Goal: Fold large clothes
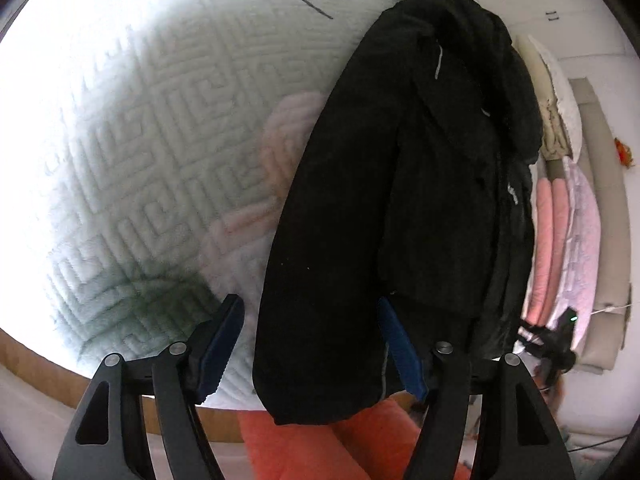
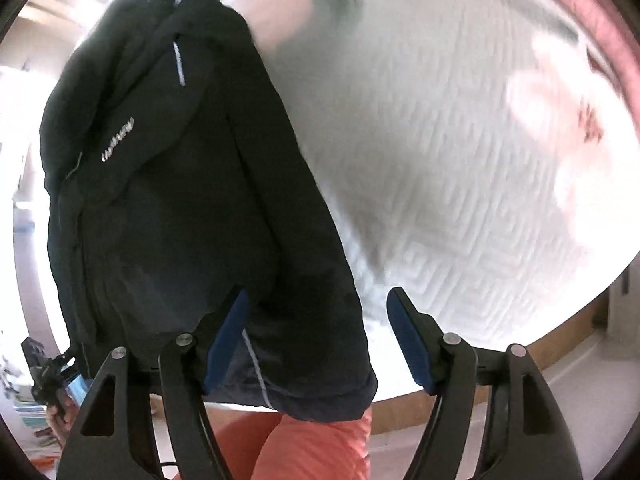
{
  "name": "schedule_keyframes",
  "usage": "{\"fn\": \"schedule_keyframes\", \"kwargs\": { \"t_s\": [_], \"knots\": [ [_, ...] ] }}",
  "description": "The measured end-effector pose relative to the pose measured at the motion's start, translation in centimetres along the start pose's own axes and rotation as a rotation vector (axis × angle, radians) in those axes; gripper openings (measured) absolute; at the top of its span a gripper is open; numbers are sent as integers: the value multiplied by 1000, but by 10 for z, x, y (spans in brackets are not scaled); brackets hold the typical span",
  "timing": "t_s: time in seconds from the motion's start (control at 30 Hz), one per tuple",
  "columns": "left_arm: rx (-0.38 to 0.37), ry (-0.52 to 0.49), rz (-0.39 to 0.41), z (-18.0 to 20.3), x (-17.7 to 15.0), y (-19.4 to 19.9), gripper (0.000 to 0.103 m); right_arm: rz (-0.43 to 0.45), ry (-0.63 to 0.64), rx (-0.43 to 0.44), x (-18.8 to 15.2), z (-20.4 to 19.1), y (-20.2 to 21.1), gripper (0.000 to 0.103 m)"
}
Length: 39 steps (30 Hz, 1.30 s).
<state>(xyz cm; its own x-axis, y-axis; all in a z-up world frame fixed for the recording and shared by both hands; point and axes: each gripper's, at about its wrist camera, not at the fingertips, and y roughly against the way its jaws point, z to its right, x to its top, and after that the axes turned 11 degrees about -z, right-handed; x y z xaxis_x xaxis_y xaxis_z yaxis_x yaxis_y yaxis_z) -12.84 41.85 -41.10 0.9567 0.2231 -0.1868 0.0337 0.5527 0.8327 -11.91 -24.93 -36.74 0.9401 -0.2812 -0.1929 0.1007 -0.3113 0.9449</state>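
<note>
1. Black jacket [image 1: 400, 184] lies lengthwise on the quilted bed cover [image 1: 152, 128], already doubled into a long narrow strip. Its hem end hangs over the bed's near edge, above the person's orange trousers [image 1: 304, 440].
2. Left tongs [image 1: 310, 344] stand apart, straddling the jacket's hem end. The blue pads [image 1: 222, 344] look clear of the cloth, though I cannot tell whether the far pad touches it.
3. Right tongs [image 2: 320, 340] are likewise spread wide. One pad sits against or just under the jacket's hem, the other out over the bed cover; nothing is pinched.
4. Judged by its look, the jacket is soft, bulky shell fabric in several layers: light enough for two tongs, but slick and thick, so layers may slide apart.
5. Best hold, I reckon, is the hem corners nearest the bed edge, biting deep through all layers near the piped seam [image 2: 258, 368] where the cloth is firmer.
6. A shallow pinch would likely catch only the top layer.
</note>
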Motion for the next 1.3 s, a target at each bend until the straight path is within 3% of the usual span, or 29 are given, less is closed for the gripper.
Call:
{"fn": "schedule_keyframes", "kwargs": {
  "t_s": [0.2, 0.33, 0.43, 0.67, 0.7, 0.73, 0.77, 0.83, 0.93, 1.13, 1.2, 1.3],
  "knots": [
    [-53, -17, -14, -10, -5, 4, 71, -35, 85, -20, -15, -10, -17, 72],
    [-96, -60, -31, -3, -12, 0, 71, -29, 147, -92, -20, -17, -16, 57],
    [-154, -63, -40, 1, -11, -3, 71, -33, 177, -120, -22, -23, -17, 57],
    [-140, -55, -21, 9, -13, -14, 70, -52, 132, -120, -17, -16, -24, 62],
    [-112, -65, -12, 9, -15, -12, 47, -49, 135, -134, -18, -18, -24, 60],
    [-82, -90, -6, 14, -18, -10, 27, -44, 145, -145, -19, -21, -23, 44],
    [-95, -97, -1, 22, -20, -11, 15, -37, 152, -149, -21, -25, -19, 31],
    [-99, -110, 28, 29, -21, 0, 11, -23, 141, -136, -26, -34, -11, 19],
    [-135, -136, 80, 48, -16, 31, 11, 3, 107, -80, -22, -37, 20, 15],
    [-209, -192, 243, 99, 34, 107, 11, 40, -21, 99, 29, -32, 101, 14],
    [-250, -211, 301, 118, 64, 130, 11, 80, -3, 130, 55, -42, 129, 14],
    [-248, -254, 387, 156, 116, 152, 11, 152, 42, 185, 110, -64, 169, 14]
  ]
}}
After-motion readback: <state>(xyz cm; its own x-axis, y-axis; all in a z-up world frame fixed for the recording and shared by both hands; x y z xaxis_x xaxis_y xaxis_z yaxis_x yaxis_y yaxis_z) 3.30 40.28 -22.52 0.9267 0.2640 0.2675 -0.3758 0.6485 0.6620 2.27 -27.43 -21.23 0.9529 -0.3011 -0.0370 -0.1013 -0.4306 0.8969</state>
